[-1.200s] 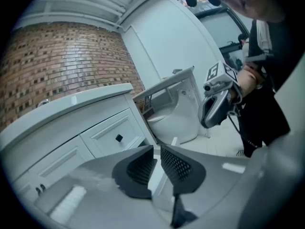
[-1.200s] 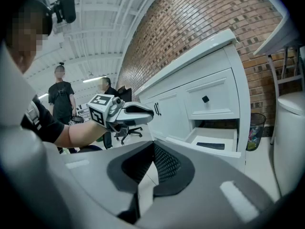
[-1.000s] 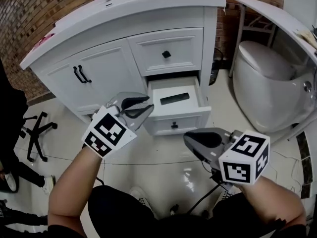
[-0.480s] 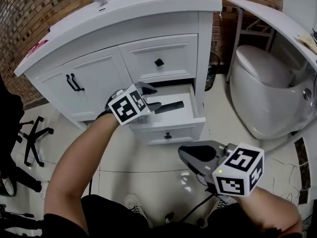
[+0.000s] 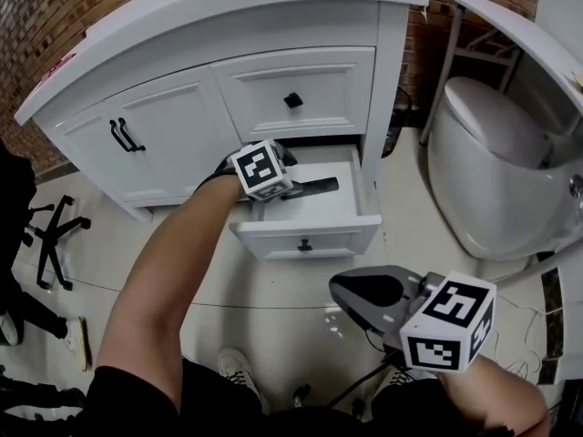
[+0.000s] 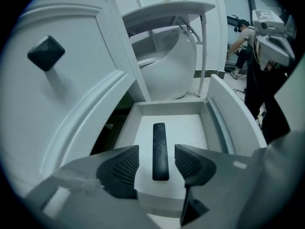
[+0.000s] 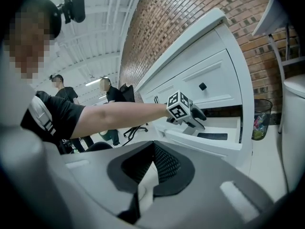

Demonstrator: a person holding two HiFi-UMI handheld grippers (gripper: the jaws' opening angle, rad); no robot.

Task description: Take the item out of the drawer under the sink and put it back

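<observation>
**Item:** slim black rectangular plastic remote control (image 6: 160, 150). Lies flat on the floor of the open white wooden drawer (image 5: 306, 241), the lower drawer of the white panelled vanity cabinet (image 5: 173, 130), under the sink. Not yet lifted.

**Left gripper** (image 6: 157, 165): reaches into the drawer and points steeply down. Its jaws have just been opening and stand wide apart. The near end of the remote control shows in the gap between them, lower down, and neither pad touches it.

**Key relation:** in the left gripper view the remote control's long axis runs 12 to 6 o'clock, in line with the gap. Its body stretches away toward 12 o'clock. One pad stands at 9 o'clock of its near end, the other at 3 o'clock. Judgement: the jaws are already square across the narrow width; what the grasp lacks is descent, then closing.

**Head view:** the remote control (image 5: 315, 188) lies at 3 o'clock of the left gripper (image 5: 293, 178).

**Right gripper** (image 5: 342, 288): at 5 o'clock of the drawer, well apart, the farther of the two. Jaws closed tip to tip on nothing.

**Adjacent:** white ceramic toilet (image 5: 496, 153), 3 o'clock of the vanity cabinet.
</observation>
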